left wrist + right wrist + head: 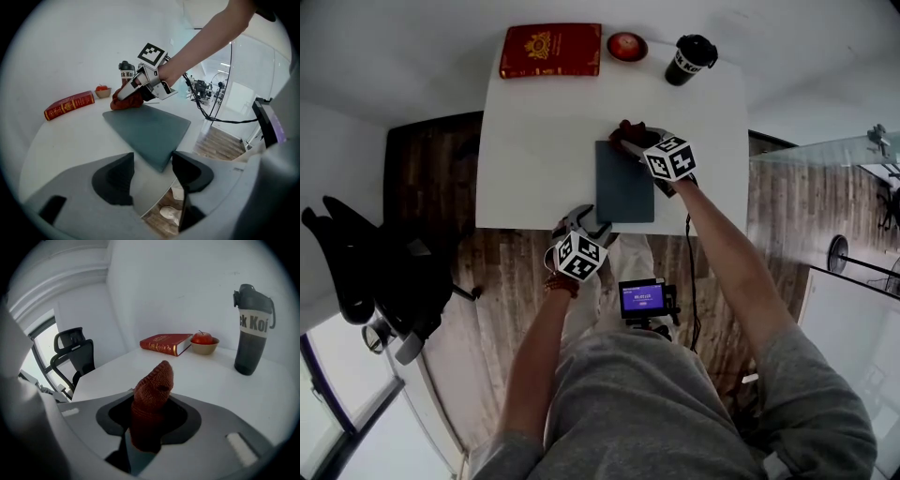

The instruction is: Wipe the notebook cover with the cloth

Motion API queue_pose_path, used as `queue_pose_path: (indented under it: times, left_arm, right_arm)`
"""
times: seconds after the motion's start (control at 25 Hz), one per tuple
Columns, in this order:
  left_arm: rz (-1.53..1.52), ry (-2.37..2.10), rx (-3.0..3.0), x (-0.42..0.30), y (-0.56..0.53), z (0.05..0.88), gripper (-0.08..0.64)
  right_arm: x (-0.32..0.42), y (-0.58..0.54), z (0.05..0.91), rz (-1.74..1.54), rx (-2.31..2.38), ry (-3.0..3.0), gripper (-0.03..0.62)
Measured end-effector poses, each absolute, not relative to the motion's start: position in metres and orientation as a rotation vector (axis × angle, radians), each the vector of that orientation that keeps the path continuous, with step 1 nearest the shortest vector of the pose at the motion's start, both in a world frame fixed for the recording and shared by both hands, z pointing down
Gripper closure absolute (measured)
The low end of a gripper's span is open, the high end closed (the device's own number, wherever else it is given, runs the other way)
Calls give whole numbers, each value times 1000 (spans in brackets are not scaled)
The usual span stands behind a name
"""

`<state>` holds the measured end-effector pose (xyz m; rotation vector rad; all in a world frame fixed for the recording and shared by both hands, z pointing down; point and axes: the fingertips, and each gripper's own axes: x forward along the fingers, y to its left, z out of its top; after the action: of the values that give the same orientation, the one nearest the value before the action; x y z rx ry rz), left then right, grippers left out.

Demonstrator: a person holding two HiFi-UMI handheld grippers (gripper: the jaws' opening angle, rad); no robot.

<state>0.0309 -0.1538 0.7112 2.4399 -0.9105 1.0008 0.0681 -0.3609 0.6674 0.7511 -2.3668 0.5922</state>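
Notebook [624, 183]: flat on desk [534, 141] by the near edge, long axis running away from person.
Right gripper [150, 413]: fingers clamped on red cloth [153, 385], at notebook's far end.
Left gripper [150, 176]: fingers apart, empty, notebook's near corner just ahead.
Next, probably: drag cloth down the long axis toward the person.

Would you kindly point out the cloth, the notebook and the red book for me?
cloth [152, 399], right gripper view, middle of the bunched fabric.
notebook [623, 187], head view, bare centre of its cover.
red book [550, 50], head view, centre of its cover.
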Motion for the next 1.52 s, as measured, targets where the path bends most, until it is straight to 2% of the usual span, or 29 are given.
queue_pose_path:
  times: [0.4, 1.52]
  left_arm:
    - [1003, -918, 2440, 30, -155, 712, 302]
    - [1004, -925, 2443, 31, -156, 712, 304]
  right_arm:
    - [60, -340, 673, 460, 640, -2359, 443]
    - [59, -284, 674, 513, 650, -2407, 446]
